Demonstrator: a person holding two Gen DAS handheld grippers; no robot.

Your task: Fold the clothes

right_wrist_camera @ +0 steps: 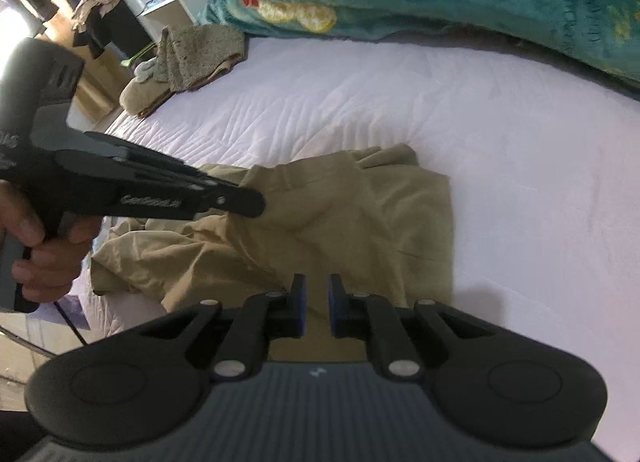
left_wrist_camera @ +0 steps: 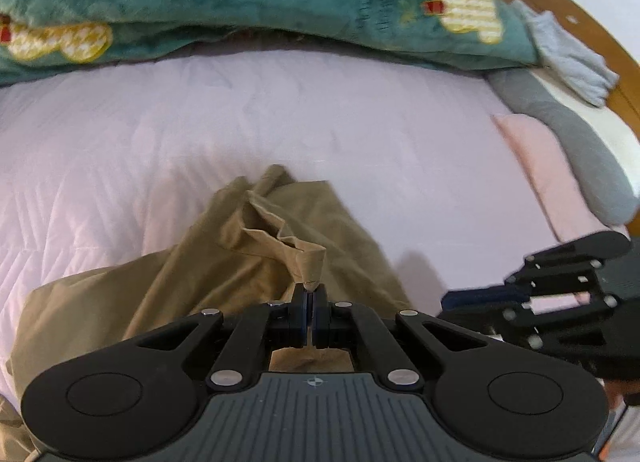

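Left gripper [left_wrist_camera: 310, 294] jaws clamped on khaki trousers [left_wrist_camera: 256, 258] fold, lifted off bed [left_wrist_camera: 280, 110]. Right gripper [right_wrist_camera: 317, 290] jaws narrowly parted, grip unclear.

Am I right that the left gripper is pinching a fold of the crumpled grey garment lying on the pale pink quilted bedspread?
Not quite: the garment is khaki tan, not grey. The left wrist view shows the left gripper shut on a fold of it, and it does lie crumpled on the pale pink quilted bedspread.
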